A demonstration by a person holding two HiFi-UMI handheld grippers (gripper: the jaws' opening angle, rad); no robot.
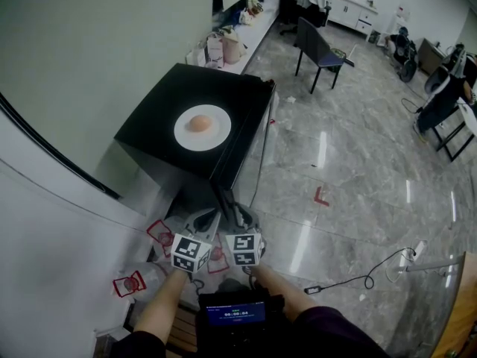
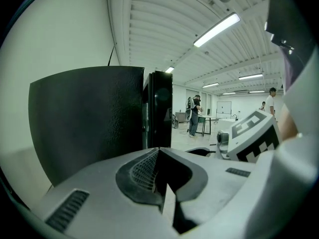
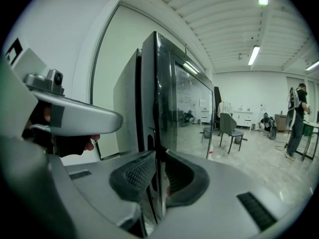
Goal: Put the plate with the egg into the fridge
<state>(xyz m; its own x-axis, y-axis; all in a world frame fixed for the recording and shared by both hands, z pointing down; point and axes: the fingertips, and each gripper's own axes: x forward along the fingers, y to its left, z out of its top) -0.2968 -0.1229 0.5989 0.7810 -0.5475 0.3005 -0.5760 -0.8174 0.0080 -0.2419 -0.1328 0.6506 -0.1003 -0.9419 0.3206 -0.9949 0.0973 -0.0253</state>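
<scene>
Door-opening step: plate (image 1: 203,127) with egg (image 1: 199,123) sits atop the fridge (image 1: 160,114), upper centre of the head view. Jaws of the right gripper (image 3: 158,171) pinch the edge of the fridge door (image 3: 158,108); jaws of the left gripper (image 2: 160,156) are pressed together, empty. The next move likely calls for a steady outward pull.

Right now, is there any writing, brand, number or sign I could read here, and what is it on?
Nothing can be read.
Small screen at the bottom of the head view: lit lines, too small to read.
Marker cubes: black-and-white squares, no letters.
Red floor mark: a bare corner shape, no words.
Far white board: too small to read.
The fridge door: no brand shows.
</scene>
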